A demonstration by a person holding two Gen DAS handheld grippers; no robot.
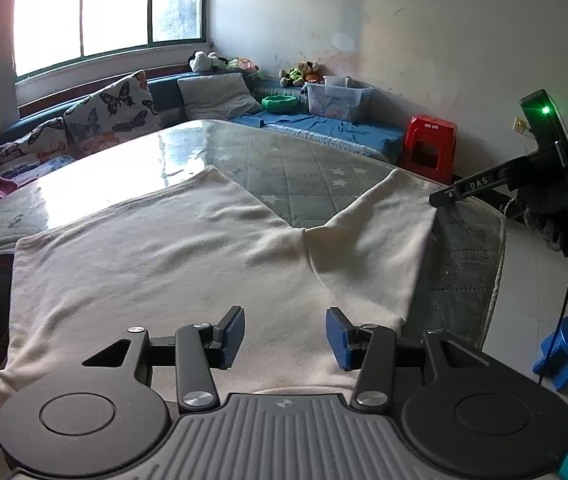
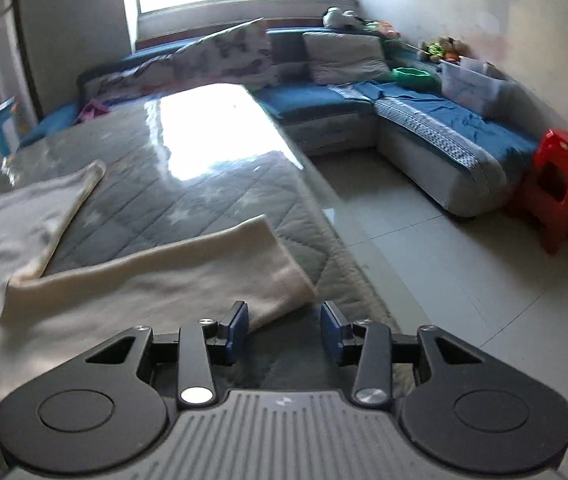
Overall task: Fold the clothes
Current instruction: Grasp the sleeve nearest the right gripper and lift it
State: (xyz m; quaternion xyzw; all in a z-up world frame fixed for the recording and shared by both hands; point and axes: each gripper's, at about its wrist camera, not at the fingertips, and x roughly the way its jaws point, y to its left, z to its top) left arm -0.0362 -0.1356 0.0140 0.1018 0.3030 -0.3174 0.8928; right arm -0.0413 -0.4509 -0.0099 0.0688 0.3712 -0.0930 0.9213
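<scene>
A cream long-sleeved garment (image 1: 171, 256) lies spread flat on a table covered with a grey quilted star-pattern cloth (image 1: 304, 176). One sleeve (image 1: 380, 240) angles out to the right. My left gripper (image 1: 285, 336) is open and empty, just above the garment's near part. In the right wrist view the same sleeve (image 2: 187, 276) runs to a cuff (image 2: 284, 280), with the garment body (image 2: 27, 216) at the left. My right gripper (image 2: 284, 332) is open and empty, just short of the cuff. The right gripper also shows at the right edge of the left wrist view (image 1: 440, 198).
A blue and grey sofa (image 2: 424, 128) with butterfly cushions (image 1: 111, 116), soft toys and a clear plastic box (image 1: 336, 98) wraps the far side. A red plastic stool (image 2: 556, 188) stands by the wall. Tiled floor (image 2: 464, 272) lies right of the table. A blue object (image 1: 564, 352) sits on the floor.
</scene>
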